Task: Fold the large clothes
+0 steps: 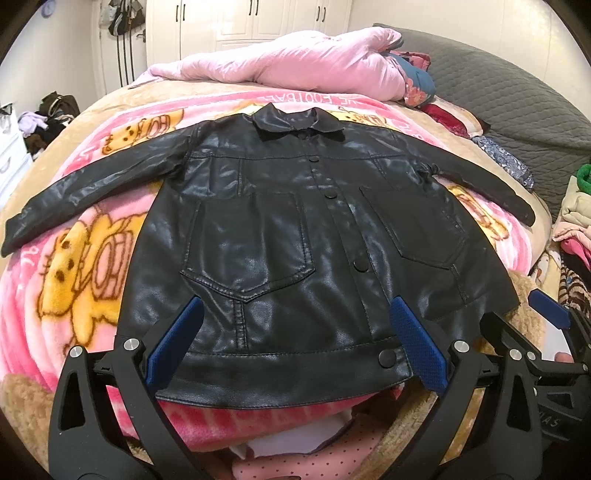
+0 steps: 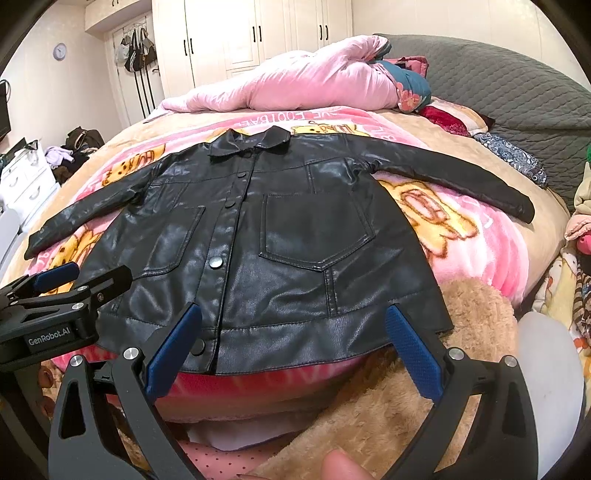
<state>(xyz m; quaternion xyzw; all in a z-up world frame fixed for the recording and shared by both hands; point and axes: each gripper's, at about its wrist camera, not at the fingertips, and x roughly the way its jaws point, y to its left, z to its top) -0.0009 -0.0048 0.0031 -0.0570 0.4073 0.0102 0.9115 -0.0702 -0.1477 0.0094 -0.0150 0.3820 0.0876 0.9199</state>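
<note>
A black leather jacket [image 1: 280, 236] lies flat and face up on the bed, buttoned, collar far, both sleeves spread out to the sides; it also shows in the right wrist view [image 2: 280, 240]. My left gripper [image 1: 295, 306] is open and empty, hovering just above the near hem, left of the button line. My right gripper [image 2: 293, 314] is open and empty above the hem's right part. In the left wrist view the right gripper [image 1: 546, 314] shows at the right edge. In the right wrist view the left gripper [image 2: 66, 280] shows at the left edge.
The jacket lies on a pink cartoon blanket [image 1: 85, 258]. A rolled pink quilt [image 1: 295, 62] and a grey bedspread [image 1: 517, 96] lie beyond it. A tan plush blanket [image 2: 472, 332] is at the near right. Piled clothes [image 1: 576, 221] sit at the right; white wardrobes [image 2: 258, 33] stand behind.
</note>
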